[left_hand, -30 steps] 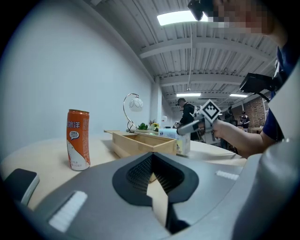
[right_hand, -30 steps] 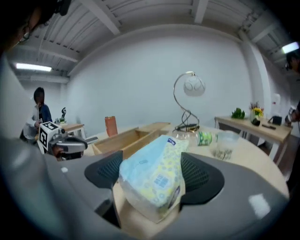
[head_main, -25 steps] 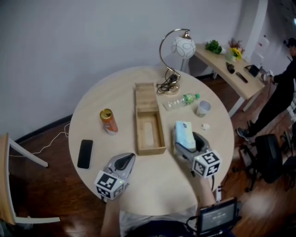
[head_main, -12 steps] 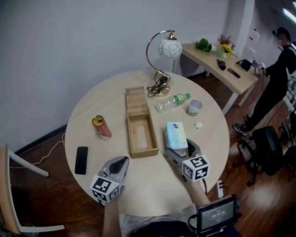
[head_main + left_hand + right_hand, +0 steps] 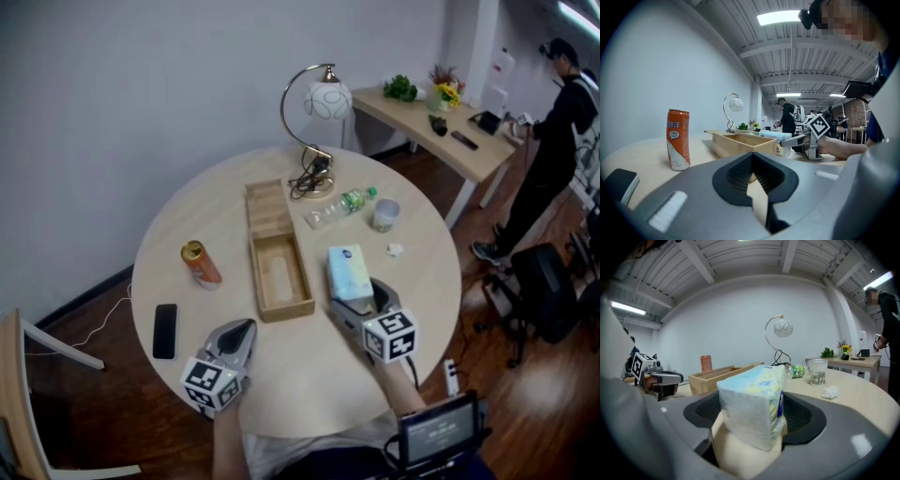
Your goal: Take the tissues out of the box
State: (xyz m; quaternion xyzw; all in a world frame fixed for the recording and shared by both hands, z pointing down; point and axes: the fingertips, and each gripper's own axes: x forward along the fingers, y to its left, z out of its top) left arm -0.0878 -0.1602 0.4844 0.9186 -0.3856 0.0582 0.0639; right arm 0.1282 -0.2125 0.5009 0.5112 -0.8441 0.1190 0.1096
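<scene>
The open wooden box (image 5: 288, 309) stands mid-table with its lid (image 5: 267, 208) lying behind it. A light blue tissue pack (image 5: 349, 272) is outside the box, just to its right, and sits between my right gripper's (image 5: 354, 298) jaws, which are closing on it. In the right gripper view the pack (image 5: 752, 401) fills the gap and stands on the lower jaw. My left gripper (image 5: 240, 330) rests near the table's front left, short of the box, shut and empty; in its own view the box (image 5: 740, 143) lies ahead.
An orange can (image 5: 202, 264) and a black phone (image 5: 165, 330) lie left of the box. Behind it stand a lamp (image 5: 314, 112) with its cable, a lying bottle (image 5: 339, 206), a cup (image 5: 384, 216) and a crumpled tissue (image 5: 395, 249). A person (image 5: 548, 122) stands by the side desk.
The head view has shifted a little. My right gripper still carries the tissue pack beside the box. The left gripper has barely moved. The person at the back has stepped farther away.
</scene>
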